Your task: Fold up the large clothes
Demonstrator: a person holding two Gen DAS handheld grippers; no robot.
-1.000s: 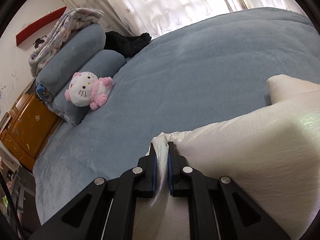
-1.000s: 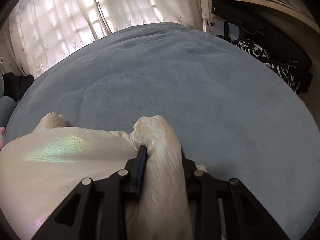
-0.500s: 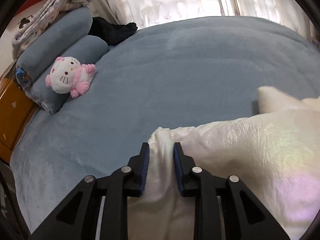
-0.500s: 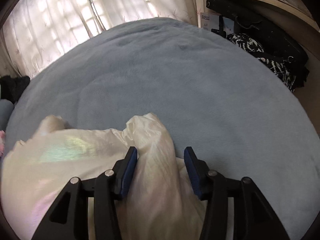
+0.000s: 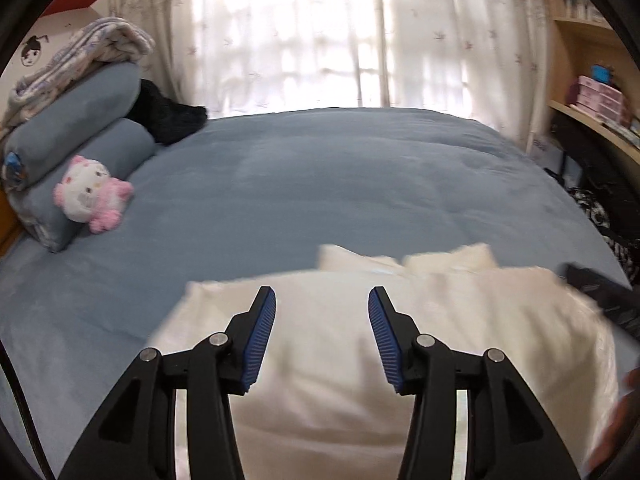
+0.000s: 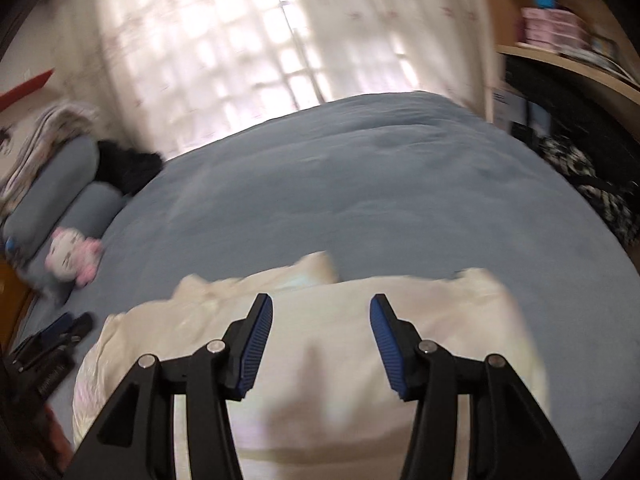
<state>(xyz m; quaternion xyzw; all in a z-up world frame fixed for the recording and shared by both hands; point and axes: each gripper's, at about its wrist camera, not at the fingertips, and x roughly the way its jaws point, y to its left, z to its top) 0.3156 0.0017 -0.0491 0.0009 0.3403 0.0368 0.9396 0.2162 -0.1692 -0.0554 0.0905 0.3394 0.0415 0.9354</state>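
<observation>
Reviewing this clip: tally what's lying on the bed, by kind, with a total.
Cream garment: 1
Blue-grey bolster pillows: 2
Pink-and-white plush toy: 1
Folded patterned blanket, on top of the pillows: 1
Black bundle of cloth: 1
Total: 6

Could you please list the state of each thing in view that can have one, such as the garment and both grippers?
White garment: folded, lying flat on the bed, released.
Left gripper: jaws opening, nothing between them, above the garment.
Right gripper: open, empty, above the garment.
Curtains: drawn shut, backlit.
Plush toy: leaning against the lower pillow.
</observation>
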